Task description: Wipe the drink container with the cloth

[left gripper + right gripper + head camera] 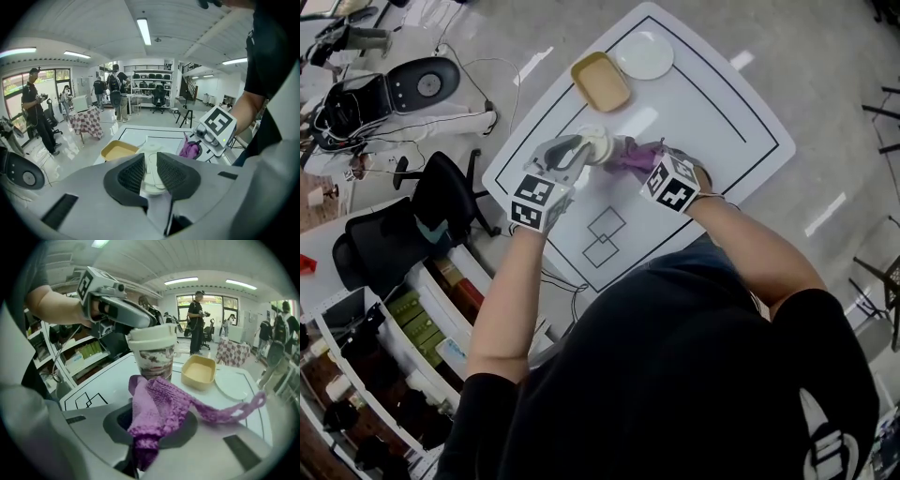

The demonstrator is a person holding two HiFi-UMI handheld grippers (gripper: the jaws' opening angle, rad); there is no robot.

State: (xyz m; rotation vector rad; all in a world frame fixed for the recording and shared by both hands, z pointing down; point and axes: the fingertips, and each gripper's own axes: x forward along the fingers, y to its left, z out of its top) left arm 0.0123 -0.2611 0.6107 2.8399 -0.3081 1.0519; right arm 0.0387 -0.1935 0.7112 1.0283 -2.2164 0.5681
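With left fingers [131, 174] nipping the cup [153, 357] only by its lid and right fingers [118, 423] clamping the cloth [161, 408], hard wiping could tip it.

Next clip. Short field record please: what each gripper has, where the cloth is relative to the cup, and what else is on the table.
left gripper: shut on the cup, at its lid
right gripper: shut on the purple cloth
cup: upright on the white table
cloth vs cup: close by its lower side; contact unclear
others: yellow tray, white plate, beyond the cup
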